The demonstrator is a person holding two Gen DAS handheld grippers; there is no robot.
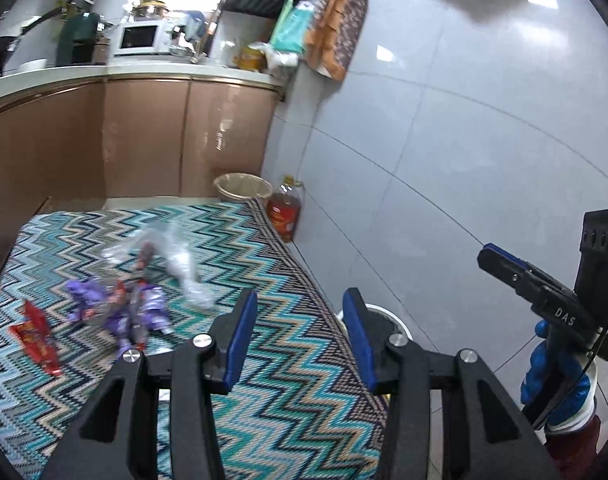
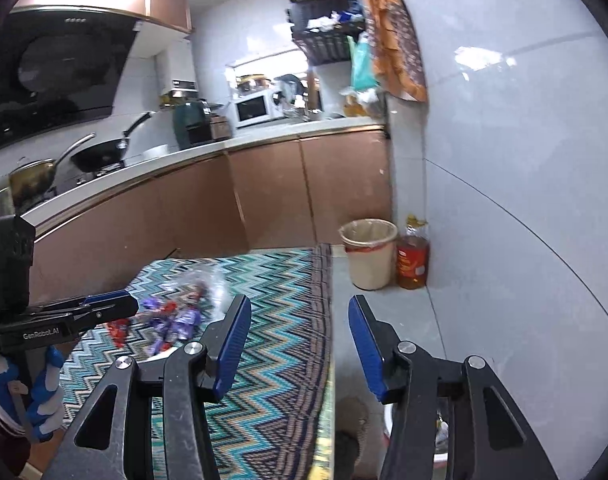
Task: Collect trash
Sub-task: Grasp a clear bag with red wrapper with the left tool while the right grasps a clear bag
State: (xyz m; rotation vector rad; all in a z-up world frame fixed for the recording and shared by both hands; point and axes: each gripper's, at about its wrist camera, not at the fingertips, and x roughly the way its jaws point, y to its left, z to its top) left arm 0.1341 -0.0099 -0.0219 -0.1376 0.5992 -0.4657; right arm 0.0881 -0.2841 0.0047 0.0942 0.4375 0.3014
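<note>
Purple wrappers point(image 1: 119, 312) heaped, one red wrapper point(image 1: 35, 336), one bin point(image 2: 368, 252), both tools released, left tool point(image 1: 299, 336), right tool point(image 2: 299, 344)

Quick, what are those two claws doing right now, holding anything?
Left gripper: open, holding nothing.
Right gripper: open, holding nothing.

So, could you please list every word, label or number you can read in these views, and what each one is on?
"DAS": on the right tongs, seen from the left wrist.
"GenRobot.AI": on the left tongs, seen from the right wrist.
Oil bottle label: too blurred to read.
Snack wrappers on the rug: print blurred, unreadable.
</note>
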